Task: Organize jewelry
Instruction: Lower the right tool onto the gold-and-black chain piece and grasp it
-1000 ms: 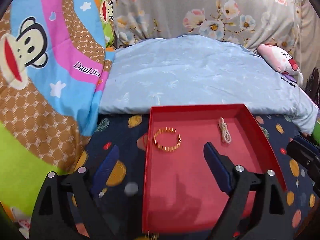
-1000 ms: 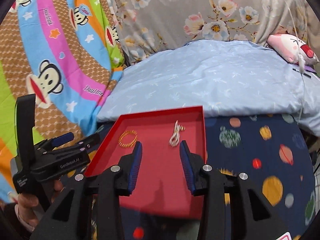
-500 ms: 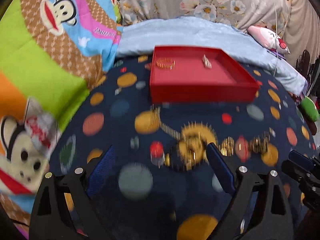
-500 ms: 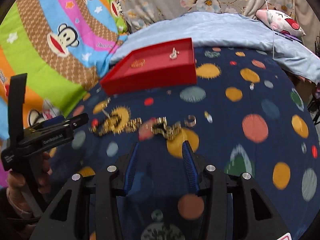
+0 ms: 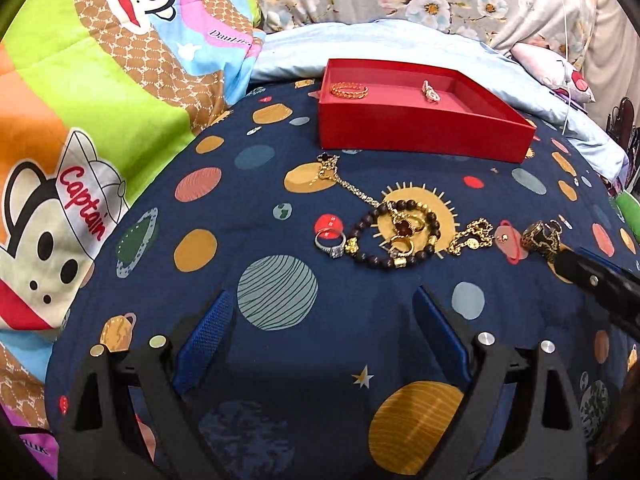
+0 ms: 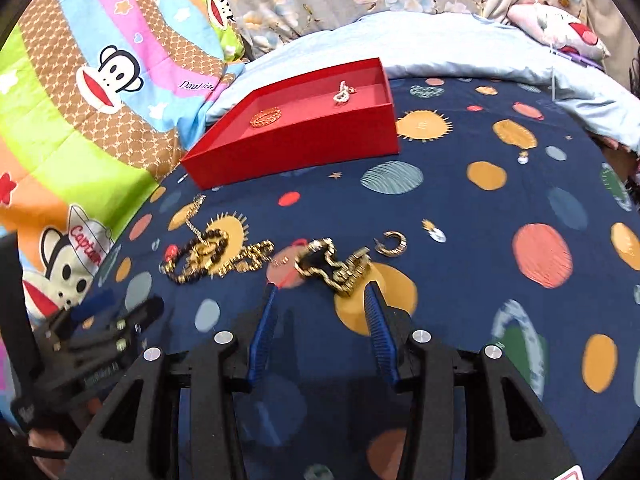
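jewelry (image 5: 394, 232) on planet sheet (image 5: 280, 292) — quilt (image 5: 80, 208) reads "captain".

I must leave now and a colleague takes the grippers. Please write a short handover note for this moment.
Left gripper: open, empty, above the planet sheet.
Right gripper: open, empty, just short of the black-and-gold bracelet.
Done: gold bangle and pale small piece lie in the red tray.
Left: silver ring, dark bead bracelet, gold chains, gold hoop.
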